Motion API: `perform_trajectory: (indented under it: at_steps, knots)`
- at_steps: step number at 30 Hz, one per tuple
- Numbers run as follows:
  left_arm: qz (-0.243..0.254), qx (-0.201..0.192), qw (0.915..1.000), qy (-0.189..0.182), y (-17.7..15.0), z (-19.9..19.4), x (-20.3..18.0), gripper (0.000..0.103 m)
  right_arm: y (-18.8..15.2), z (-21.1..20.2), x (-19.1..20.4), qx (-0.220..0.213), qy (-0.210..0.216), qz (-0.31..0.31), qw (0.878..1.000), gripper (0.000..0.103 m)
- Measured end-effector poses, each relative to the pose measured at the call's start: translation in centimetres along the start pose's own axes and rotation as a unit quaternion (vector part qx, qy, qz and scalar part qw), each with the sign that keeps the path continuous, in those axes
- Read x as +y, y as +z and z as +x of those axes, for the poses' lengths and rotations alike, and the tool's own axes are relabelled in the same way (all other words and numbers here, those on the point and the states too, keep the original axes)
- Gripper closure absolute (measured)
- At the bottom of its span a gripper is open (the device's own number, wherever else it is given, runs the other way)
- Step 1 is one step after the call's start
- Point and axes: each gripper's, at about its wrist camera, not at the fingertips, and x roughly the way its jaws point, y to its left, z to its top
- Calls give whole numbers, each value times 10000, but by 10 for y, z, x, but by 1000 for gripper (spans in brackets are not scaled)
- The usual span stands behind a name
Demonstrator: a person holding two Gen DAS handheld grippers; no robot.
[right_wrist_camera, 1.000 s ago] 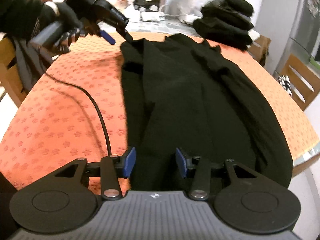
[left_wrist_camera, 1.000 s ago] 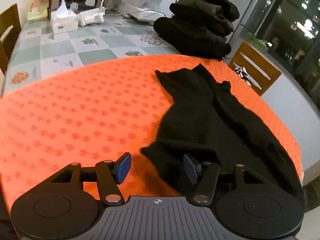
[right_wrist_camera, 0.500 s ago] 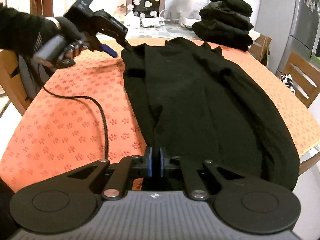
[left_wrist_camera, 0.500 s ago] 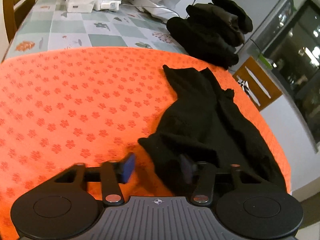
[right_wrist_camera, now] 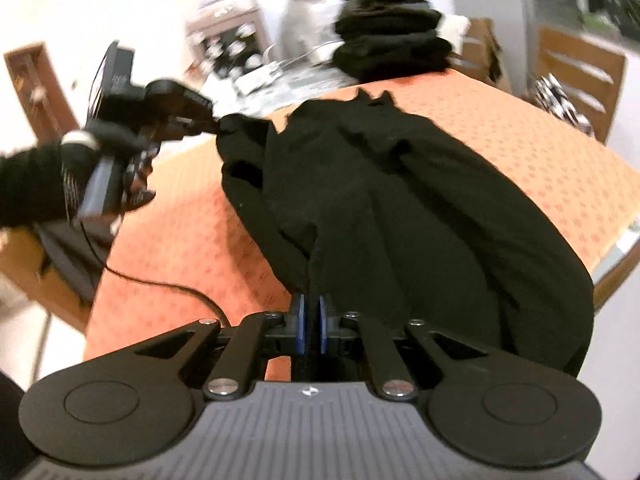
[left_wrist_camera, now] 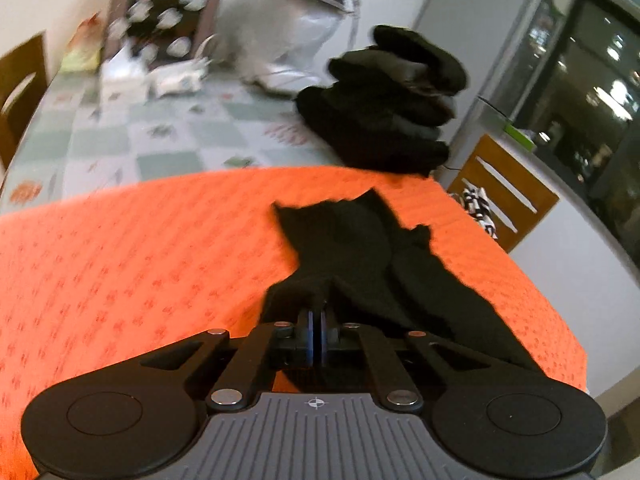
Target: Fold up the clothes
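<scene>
Around you: folded black stack (left_wrist_camera: 384, 108) at the worktop's (left_wrist_camera: 120, 264) far end, wooden chair (left_wrist_camera: 504, 196) beside.
Garment: black garment (right_wrist_camera: 400, 208) lies lengthwise.
Left gripper (left_wrist_camera: 315, 336): fingers pinching its corner.
Right gripper (right_wrist_camera: 313, 324): fingers pinching its near edge.

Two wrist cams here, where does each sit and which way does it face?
Left wrist: on the left gripper, angled down along the black garment toward the clothes pile; only its own fingers show.
Right wrist: on the right gripper, looking up the garment; left gripper and gloved hand show.
Shared: garment, orange cloth, pile.
</scene>
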Motion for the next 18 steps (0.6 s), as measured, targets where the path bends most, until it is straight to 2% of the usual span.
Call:
perform_trajectory:
  at_steps: [6,13,18]
  knots:
    - [449,61,9990,-34,24,36,-53,97,17,-3,-45,-2,94,737,9972,94]
    - [679,374,9969,93,26,104,-106,97,27,14,-107,229,130,1234,9920,94]
    - [862,690,9925,524,13,154,-130,96,27,31,-146,631,369,1479,9863,94]
